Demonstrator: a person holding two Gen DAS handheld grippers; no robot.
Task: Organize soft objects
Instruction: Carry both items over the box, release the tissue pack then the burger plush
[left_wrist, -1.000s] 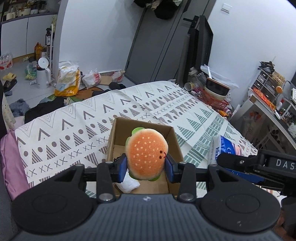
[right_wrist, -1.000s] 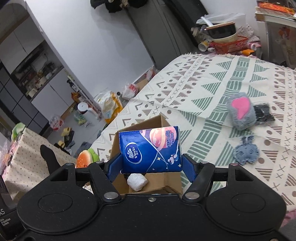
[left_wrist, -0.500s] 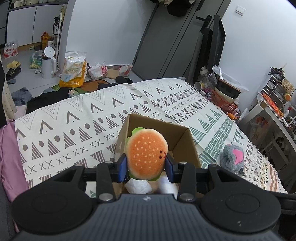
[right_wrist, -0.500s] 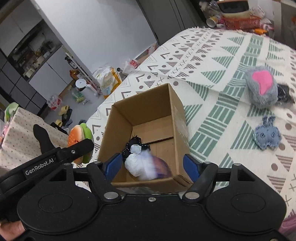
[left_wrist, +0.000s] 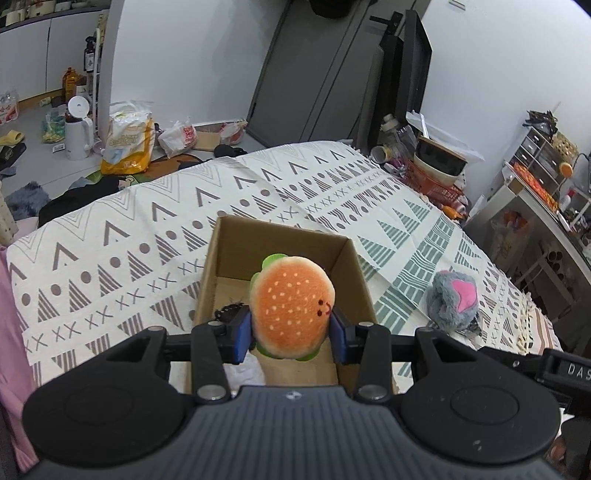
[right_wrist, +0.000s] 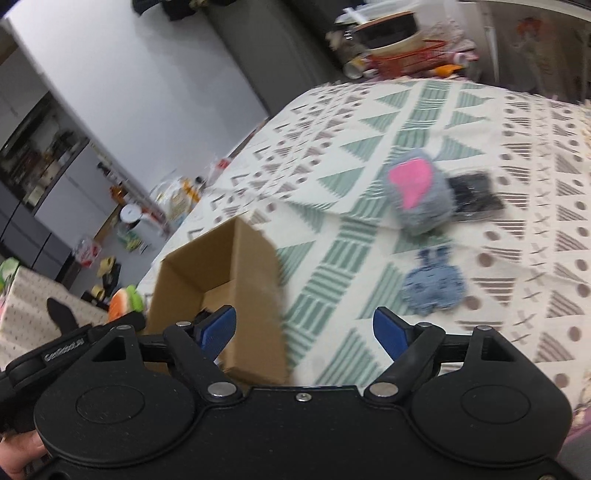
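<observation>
The left gripper (left_wrist: 291, 328) is closed on a plush hamburger toy (left_wrist: 291, 306), its blue pads pressing the toy's two sides, bun face toward the camera. The toy hangs directly above the open cardboard box (left_wrist: 236, 240), so the release looks to need only a drop straight down. Inside the box, something white (left_wrist: 245, 373) lies at the near end and a dark item (left_wrist: 229, 312) sits by the left wall; the rest of the floor is hidden behind the toy.

The right gripper (right_wrist: 304, 330) is empty, jaws spread wide, pointing past the box's right side. It is the nearer one to the loose toys on the patterned cloth (right_wrist: 535, 184): a flat blue fabric animal (right_wrist: 432, 286) just ahead, then a grey plush with a pink patch (right_wrist: 417, 192) beyond, touching a dark packet (right_wrist: 474, 195). This view is motion-blurred.
</observation>
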